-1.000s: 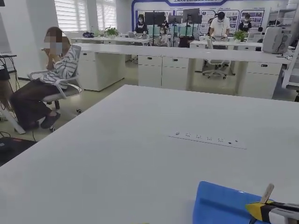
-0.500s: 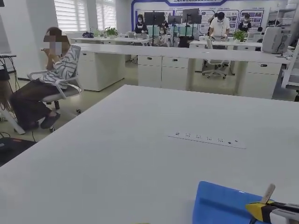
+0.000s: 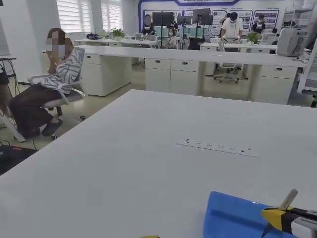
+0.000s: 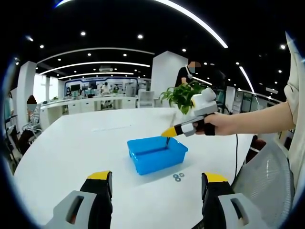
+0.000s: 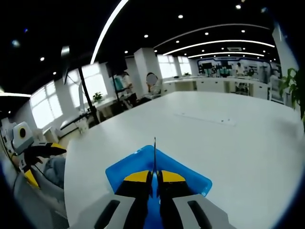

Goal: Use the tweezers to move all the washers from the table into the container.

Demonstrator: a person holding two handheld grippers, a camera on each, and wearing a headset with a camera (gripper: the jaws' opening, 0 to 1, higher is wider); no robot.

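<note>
White table (image 3: 124, 163) with blue container (image 4: 157, 153), washers (image 4: 178, 177)

Blue open container (image 4: 157, 153) upright on tabletop (image 4: 71, 152). Washers (image 4: 178, 177) flat just beside it. Tweezers (image 5: 154, 152) pinched in right gripper (image 5: 153, 177) jaws, tips over container.

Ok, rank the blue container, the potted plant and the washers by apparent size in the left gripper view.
1. blue container
2. potted plant, though it sits farther back
3. washers, clearly smallest

Blue container (image 4: 159, 162) looks plastic; white table (image 4: 71, 148) looks smooth.
</note>
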